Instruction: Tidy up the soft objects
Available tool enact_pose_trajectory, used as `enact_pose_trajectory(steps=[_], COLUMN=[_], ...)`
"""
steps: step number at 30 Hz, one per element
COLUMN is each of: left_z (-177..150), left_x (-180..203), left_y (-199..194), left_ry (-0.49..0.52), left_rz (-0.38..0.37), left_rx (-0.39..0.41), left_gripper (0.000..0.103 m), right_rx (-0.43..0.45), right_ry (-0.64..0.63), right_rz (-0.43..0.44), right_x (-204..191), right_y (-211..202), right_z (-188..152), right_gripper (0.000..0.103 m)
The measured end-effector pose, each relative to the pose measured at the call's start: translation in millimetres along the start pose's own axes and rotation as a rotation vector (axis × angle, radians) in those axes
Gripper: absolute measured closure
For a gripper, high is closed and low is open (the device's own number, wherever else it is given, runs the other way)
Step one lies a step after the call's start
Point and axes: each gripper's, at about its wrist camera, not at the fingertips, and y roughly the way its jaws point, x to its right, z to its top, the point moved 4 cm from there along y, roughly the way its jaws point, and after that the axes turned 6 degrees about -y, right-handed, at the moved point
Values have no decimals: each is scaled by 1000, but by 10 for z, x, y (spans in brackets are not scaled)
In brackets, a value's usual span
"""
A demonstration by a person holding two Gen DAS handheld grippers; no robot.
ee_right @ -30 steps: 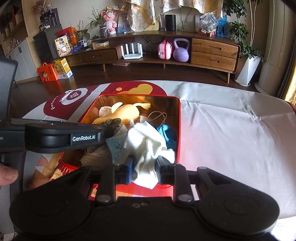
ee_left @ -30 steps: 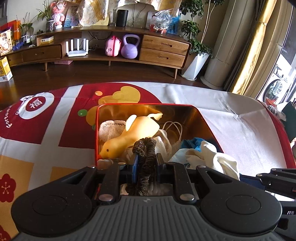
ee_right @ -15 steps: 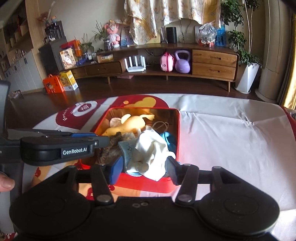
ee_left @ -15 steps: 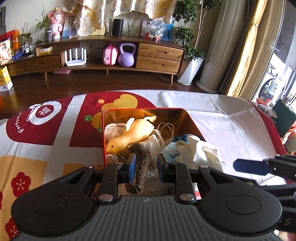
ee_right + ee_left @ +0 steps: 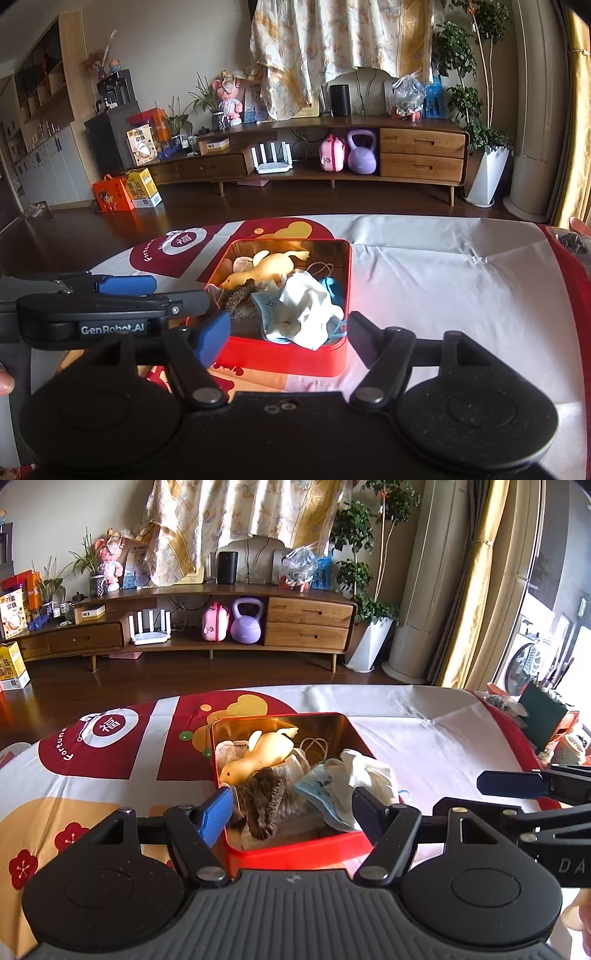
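Observation:
A red tin box [image 5: 295, 853] [image 5: 288, 354] sits on the table and holds soft things: a yellow duck toy [image 5: 262, 755] [image 5: 266, 267], a brown scrunchie [image 5: 264, 801] [image 5: 238, 297], a white cloth [image 5: 369, 773] [image 5: 306, 314], a light blue face mask [image 5: 325, 797] [image 5: 267, 306] and a knitted white piece [image 5: 229, 751]. My left gripper [image 5: 291, 812] is open and empty, just above the box's near rim. My right gripper [image 5: 288, 332] is open and empty, above the near rim too. Each gripper shows at the edge of the other's view.
The table wears a red, white and yellow cloth [image 5: 110, 760] [image 5: 443, 280]. Clutter lies at the table's right edge [image 5: 546, 723]. A wooden TV cabinet [image 5: 221, 624] [image 5: 332, 155] stands across the dark floor, beside potted plants [image 5: 369, 602].
My left gripper let go of the brown scrunchie and my right gripper let go of the white cloth. Both opened wide and drew back and up from the box.

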Motion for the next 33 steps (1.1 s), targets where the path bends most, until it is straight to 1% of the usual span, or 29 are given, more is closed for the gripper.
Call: enact_pose_trajectory(steps=[1,3,5,11,15,21,22,23,24,29,33], left_z=[-12,-36,-69,-195,-267,-371,-385,-401,-420,-502,-566], left_x=[8,18,31,70,77,98,106,114,118,115,134], left_y=[-45,-128,-221,-461,-617,-836,-872,-905,-945,-1081,-1159], left_ry=[1,0,-1,-10,-27,-22,-19,-16,-17,-19,1], left_rz=[-2,-8,-14,-25,-46,-66,-69,-74,-72,-87,-74], left_rx=[2,9,20,24,33,54,58,60,68,83,92], left_gripper=[32,26,22,18,17,16,12,4,3,1,1], right_rx=[4,16,28,56,80,111,114,119,124,123,127], right_ry=[-1,-5,-13,-37,-41,-28,-23,-15,-8,15,12], right_rz=[1,2,2,-5,-17,-34,-36,-35,-37,-35,-30], right_x=[-10,-36,-64,-139,-168,-167,-156,-148,-138,-152,-202], right_y=[-36,-112,-178,-375,-495,-644,-658,-679,-701,-774,-834], right_z=[-7,-23,-39,-114,-160,-209,-220,-233,-252,-366,-417], right_gripper=[29,23,20,10,4,0,0,0,0,0,0])
